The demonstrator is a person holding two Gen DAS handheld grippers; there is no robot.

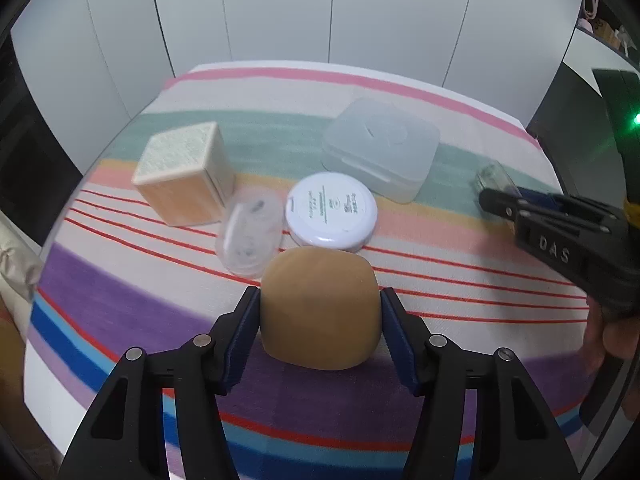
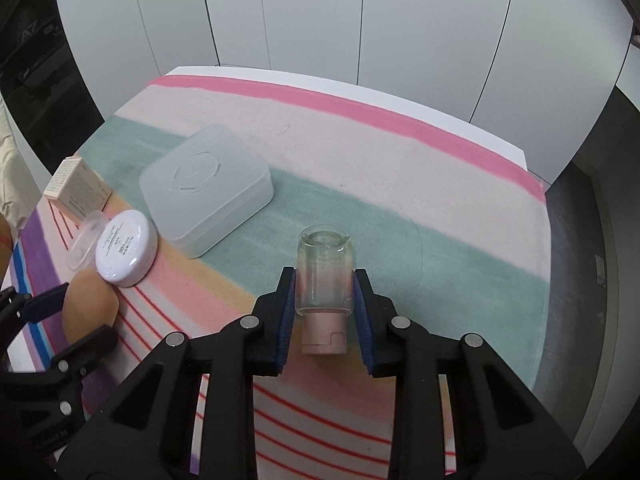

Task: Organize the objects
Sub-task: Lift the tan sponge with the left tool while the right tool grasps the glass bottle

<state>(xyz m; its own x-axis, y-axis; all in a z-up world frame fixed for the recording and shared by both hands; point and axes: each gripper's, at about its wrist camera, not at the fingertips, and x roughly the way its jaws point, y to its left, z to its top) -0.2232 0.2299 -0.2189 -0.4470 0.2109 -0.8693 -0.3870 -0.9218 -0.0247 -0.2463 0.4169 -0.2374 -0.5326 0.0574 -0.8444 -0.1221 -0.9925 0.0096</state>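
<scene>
Jaws of our left gripper (image 1: 320, 312) clamp a tan sponge (image 1: 320, 308); our right gripper (image 2: 324, 292) pinches a glass bottle (image 2: 325, 276) lying on the striped bench (image 2: 400, 160).

The print on the white round tin's lid (image 1: 331, 209) is too small and soft to read in either view. The text on the small carton (image 2: 78, 192) is likewise illegible, and its lower corner is hidden behind the clear round case (image 2: 85, 245). In the left wrist view the glass bottle (image 1: 494, 178) is blurred and mostly covered by the right gripper (image 1: 490, 200). The person's hand (image 1: 614, 334) is cut off at the right edge.
</scene>
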